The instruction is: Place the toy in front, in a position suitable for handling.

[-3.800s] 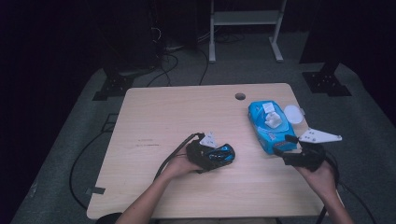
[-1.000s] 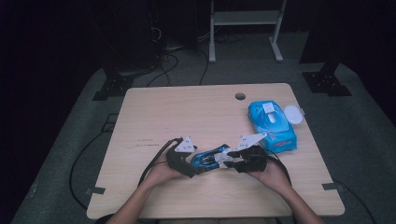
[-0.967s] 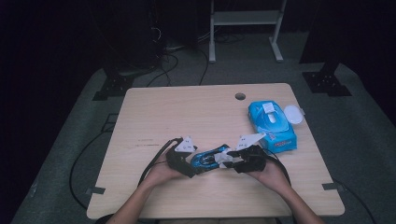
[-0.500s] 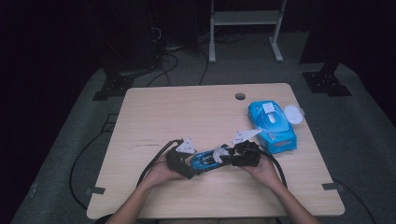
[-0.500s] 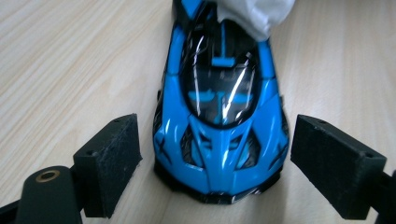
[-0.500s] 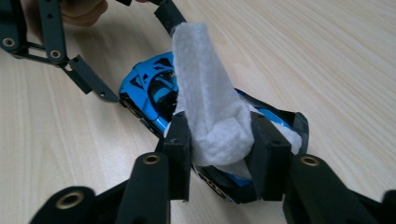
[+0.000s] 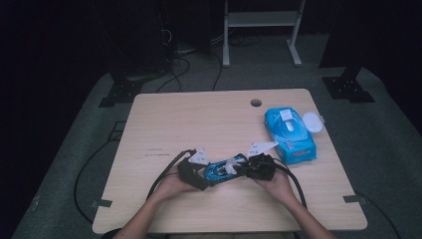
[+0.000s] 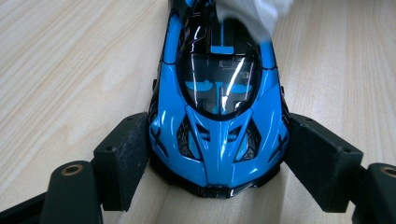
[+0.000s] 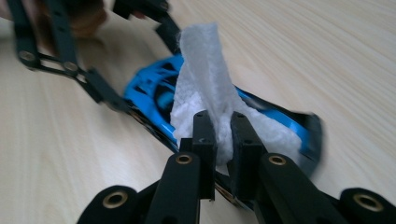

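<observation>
Toy car [image 7: 222, 171] sits near the table's [image 7: 199, 119] front edge, well short of the wipes pack [image 7: 289, 134] off by the right edge, and both hands are on it from the high view. The left gripper [image 7: 201, 174] comes at the car's left end, the right gripper [image 7: 244, 167] at its right end, a white wipe [image 7: 230, 165] lying over the car between them.

Left gripper view now: the car [image 8: 219, 107] points nose-first at the camera, a black jaw either side of its front corners. Those jaws have just been closing in on the nose; the left one looks against the bodywork, the right one at or just off it, so I can't call it a firm clamp. Likely job: bracing the car so it won't roll.

Right gripper view: the jaws have just been closing and are now clenched on the wipe [image 9: 210, 93], which drapes over the car's [image 9: 154, 93] body. That pinch looks ready for wiping the paintwork.
</observation>
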A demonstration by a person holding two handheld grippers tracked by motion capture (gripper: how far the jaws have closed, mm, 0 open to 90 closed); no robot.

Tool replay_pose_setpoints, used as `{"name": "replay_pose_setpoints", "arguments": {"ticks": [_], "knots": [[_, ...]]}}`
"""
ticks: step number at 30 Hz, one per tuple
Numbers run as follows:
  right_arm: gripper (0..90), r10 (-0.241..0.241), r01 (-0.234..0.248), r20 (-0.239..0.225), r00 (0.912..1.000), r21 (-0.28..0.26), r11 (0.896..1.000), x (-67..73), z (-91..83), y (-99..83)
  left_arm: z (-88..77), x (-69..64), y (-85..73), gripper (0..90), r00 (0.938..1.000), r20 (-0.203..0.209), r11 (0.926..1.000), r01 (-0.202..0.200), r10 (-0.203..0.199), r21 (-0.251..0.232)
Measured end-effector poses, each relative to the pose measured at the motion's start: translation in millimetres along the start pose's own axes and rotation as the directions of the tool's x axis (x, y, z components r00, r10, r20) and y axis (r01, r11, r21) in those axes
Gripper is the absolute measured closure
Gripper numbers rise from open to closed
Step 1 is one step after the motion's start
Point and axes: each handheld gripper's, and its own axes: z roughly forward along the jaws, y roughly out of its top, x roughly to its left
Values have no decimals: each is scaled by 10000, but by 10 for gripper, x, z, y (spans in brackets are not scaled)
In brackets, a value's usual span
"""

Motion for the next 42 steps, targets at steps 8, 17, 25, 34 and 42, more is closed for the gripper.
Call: {"name": "replay_pose_setpoints", "arguments": {"ticks": [8, 17, 25, 34, 42], "knots": [[823, -374, 353, 592, 9975, 356, 9987, 14, -47, -3, -2, -8, -1, 247, 10000, -61, 10000, -72, 72, -38], [831, -167, 122, 1059, 9942, 428, 9990, -50, -123, -80, 8, -17, 20, 258, 9998, -101, 9999, -143, 143, -23], [830, -377, 358, 532, 9979, 352, 9987, 38, -35, 8, 7, -15, 15, 258, 9998, -97, 9999, -168, 167, -40], [832, 127, -162, 990, 9950, 340, 9993, -138, -174, -118, 3, -22, 6, 254, 9997, -150, 9998, -184, 183, -89], [832, 215, -249, 1024, 9945, 311, 9992, -150, -184, -136, -9, -10, -18, 256, 9999, -19, 9999, 100, -101, -86]]}}
